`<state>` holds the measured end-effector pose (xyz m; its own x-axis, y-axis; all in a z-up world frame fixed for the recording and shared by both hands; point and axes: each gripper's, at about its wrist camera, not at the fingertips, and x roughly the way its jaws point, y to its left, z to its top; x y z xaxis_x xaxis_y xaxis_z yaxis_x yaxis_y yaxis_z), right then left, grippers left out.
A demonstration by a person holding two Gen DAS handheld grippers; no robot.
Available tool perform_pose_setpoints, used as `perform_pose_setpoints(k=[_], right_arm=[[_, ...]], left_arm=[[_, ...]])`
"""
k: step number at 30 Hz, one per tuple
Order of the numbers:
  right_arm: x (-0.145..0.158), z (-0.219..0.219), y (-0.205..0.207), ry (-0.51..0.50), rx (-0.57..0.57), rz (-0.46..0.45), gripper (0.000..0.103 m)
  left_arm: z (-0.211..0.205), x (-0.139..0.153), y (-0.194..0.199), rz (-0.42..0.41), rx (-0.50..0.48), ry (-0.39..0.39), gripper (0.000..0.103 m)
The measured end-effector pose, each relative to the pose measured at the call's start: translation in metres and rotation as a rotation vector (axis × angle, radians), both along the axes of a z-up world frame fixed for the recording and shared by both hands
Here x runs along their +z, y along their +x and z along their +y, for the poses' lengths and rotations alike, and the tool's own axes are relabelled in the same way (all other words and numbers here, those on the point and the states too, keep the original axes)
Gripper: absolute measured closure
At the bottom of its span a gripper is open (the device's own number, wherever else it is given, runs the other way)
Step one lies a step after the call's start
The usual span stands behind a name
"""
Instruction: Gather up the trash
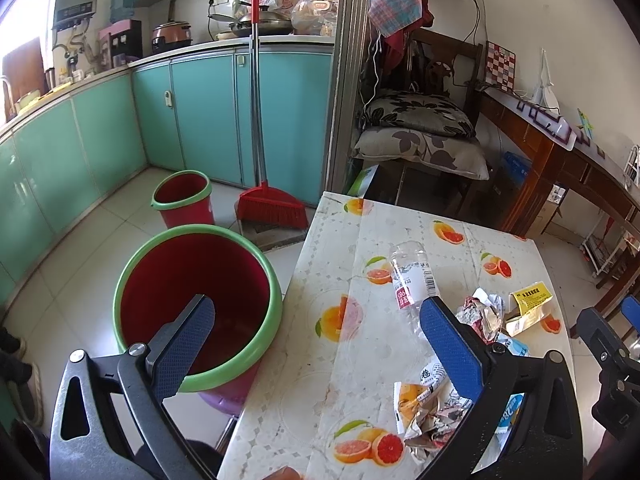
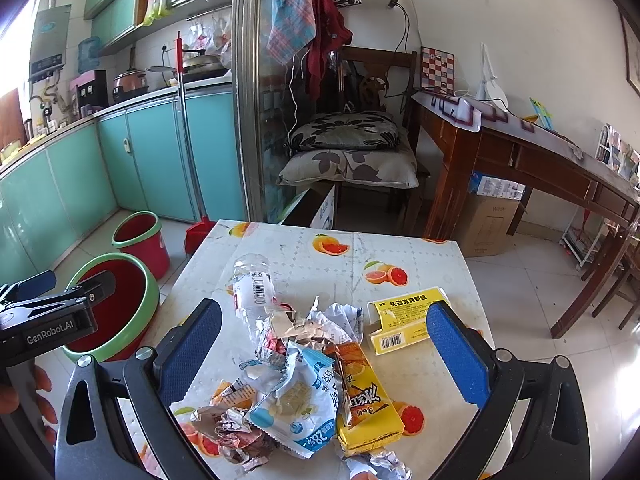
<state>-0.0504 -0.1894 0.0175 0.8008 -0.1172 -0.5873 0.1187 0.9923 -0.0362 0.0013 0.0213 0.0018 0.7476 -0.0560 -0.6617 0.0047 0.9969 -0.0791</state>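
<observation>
Trash pile framed by right gripper, jaws spread, nothing held.
Left gripper is likewise spread and empty, straddling table edge; bin is positioned beside table.

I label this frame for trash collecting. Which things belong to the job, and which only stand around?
Job: plastic bottle, crumpled paper, blue-white wrapper, yellow drink carton, yellow box, near red bin.

Around: broom, far red bin, chair cushions.
</observation>
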Motion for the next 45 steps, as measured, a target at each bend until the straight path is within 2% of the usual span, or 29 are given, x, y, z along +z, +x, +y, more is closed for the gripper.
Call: perform_pose_setpoints(k=[45], right_arm=[[-0.0083,-0.005,0.0002,0.013,-0.013,0.02,0.0]], left_arm=[[0.0078,-0.0081,0.0019,0.01,0.027,0.01,0.0]])
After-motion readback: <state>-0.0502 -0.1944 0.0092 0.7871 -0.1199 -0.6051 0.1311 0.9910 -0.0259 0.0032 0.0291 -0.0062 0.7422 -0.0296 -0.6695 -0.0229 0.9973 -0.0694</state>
